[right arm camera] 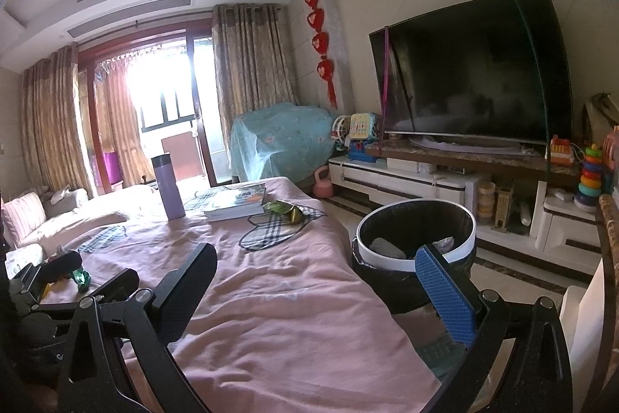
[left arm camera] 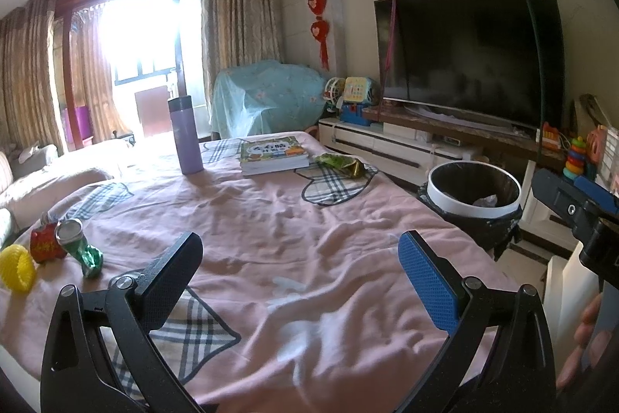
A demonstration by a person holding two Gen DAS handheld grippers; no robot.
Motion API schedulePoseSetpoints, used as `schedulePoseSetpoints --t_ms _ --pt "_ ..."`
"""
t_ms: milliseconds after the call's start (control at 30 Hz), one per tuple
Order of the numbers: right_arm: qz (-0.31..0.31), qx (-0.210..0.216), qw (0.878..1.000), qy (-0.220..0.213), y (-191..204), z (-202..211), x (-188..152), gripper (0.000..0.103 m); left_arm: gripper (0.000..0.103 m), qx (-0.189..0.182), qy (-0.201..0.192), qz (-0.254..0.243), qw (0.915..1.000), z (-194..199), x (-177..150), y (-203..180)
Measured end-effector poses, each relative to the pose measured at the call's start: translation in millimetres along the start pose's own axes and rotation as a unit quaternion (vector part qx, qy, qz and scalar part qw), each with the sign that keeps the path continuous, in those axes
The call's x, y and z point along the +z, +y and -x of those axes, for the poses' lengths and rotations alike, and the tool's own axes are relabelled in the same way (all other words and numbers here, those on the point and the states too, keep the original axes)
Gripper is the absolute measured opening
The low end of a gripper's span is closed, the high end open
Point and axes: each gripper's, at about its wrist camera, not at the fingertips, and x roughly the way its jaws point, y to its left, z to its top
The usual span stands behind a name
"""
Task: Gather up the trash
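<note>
Both tools are idle at this moment: the left gripper (left arm camera: 300, 283) hangs over the pink cloth (left arm camera: 271, 227) with its jaws spread wide and nothing between them, and the right gripper (right arm camera: 315, 291) is likewise agape and empty, poised at the table's near right edge just beside the bin (right arm camera: 416, 239). Trash remains on the table in two places. At the near left lie a crushed green can (left arm camera: 79, 246), a red crumpled packet (left arm camera: 46, 244) touching it, and a yellow foam net (left arm camera: 17, 268) just beside those; at the far side a green and gold wrapper (left arm camera: 340, 165) lies near the stack of books (left arm camera: 272, 154). The bin, black-lined with a white rim, stands on the floor off the table's right edge and already holds some scraps. Risks noted, in my judgement: the cloth is loose and rumpled, so a low pinch at the can or wrapper may catch fabric and drag it, which could topple the tall purple flask (left arm camera: 185, 136) standing upright near the books. The can's dented, slanted body may squirt out of a flat-pad grip. The foam net is soft and may be carried off-centre and dropped short of the bin. The wrapper lies close to the books, so a wide approach may shove them.
</note>
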Motion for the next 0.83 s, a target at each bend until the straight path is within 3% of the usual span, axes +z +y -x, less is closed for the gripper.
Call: schedulePoseSetpoints --t_ms 833 --pt "-0.013 0.01 1.0 0.02 1.2 -19.5 -6.2 0.103 0.103 -0.008 0.021 -0.006 0.9997 -23.7 -0.2 2.4"
